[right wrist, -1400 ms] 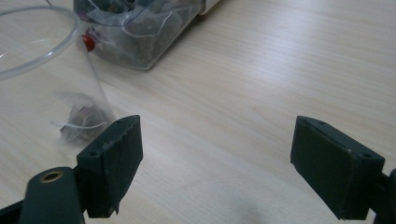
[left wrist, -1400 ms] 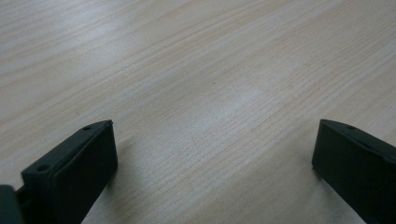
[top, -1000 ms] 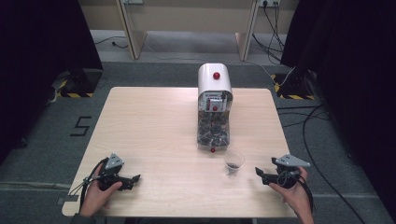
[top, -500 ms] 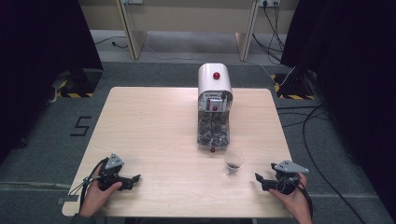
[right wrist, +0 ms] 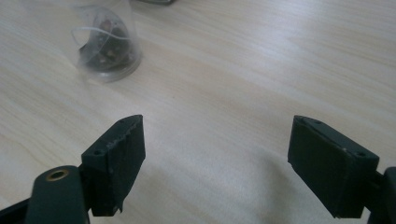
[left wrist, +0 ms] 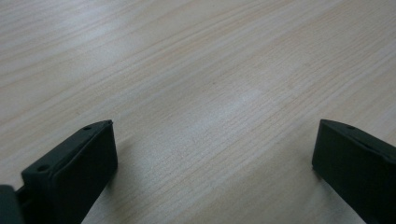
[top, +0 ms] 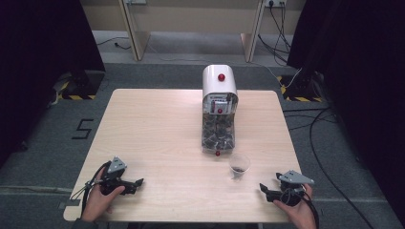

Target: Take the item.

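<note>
A candy dispenser [top: 219, 110] with a white domed top, a red button and a clear body full of dark pieces stands at the middle of the wooden table [top: 157, 129]. In front of it, slightly right, is a small clear plastic cup [top: 239, 165] with a few dark pieces in it. In the right gripper view the cup [right wrist: 105, 44] lies ahead and to the left. My right gripper [top: 266, 192] rests low near the front right edge; its jaws stand open [right wrist: 217, 121] over bare wood. Near the front left, my left gripper [top: 136, 186] is also open [left wrist: 215, 126], with nothing between its jaws.
Cables trail on the grey floor [top: 334, 143] to the right of the table. Wooden furniture legs [top: 131, 28] stand behind it. Dark curtains hang at both sides. Bare tabletop lies between the two grippers.
The right hand has drawn back toward the table's near edge and sunk a little, away from the cup. The left hand has stayed where it was.
</note>
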The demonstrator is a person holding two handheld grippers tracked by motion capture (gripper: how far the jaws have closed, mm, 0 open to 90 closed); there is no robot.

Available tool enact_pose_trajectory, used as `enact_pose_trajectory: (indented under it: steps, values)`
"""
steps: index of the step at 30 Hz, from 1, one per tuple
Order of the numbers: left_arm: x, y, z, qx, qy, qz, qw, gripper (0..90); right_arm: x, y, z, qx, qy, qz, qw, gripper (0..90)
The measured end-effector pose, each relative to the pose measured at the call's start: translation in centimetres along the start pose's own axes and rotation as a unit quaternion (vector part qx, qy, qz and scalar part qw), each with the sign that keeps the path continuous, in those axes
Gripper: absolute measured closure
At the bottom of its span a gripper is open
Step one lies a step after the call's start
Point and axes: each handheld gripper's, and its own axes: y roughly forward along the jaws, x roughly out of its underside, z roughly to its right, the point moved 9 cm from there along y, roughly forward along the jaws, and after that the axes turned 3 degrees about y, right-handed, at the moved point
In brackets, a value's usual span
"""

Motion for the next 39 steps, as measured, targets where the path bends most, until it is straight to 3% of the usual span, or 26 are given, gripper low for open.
enact_pose_trajectory:
  steps: [6, 14, 20, 30, 39]
  values:
    - [0.0, 0.0, 0.0, 0.000, 0.000, 0.000, 1.0000, 0.0, 1.0, -0.5, -0.3, 0.002, 0.000, -0.013, 0.9999, 20.2]
    - [0.0, 0.0, 0.0, 0.000, 0.000, 0.000, 1.0000, 0.0, 2.1, -1.2, 0.3, 0.010, 0.005, -0.024, 0.9997, 18.7]
    - [0.0, 0.0, 0.0, 0.000, 0.000, 0.000, 1.0000, 0.0, 2.5, -1.4, 0.2, 0.002, -0.002, -0.018, 0.9998, 15.6]
    - [0.0, 0.0, 0.0, 0.000, 0.000, 0.000, 1.0000, 0.0, 3.0, -1.6, 0.1, -0.002, -0.008, 0.017, 0.9998, 14.2]
    - [0.0, 0.0, 0.0, 0.000, 0.000, 0.000, 1.0000, 0.0, 3.0, -1.6, 0.0, -0.004, -0.007, 0.023, 0.9997, 13.2]
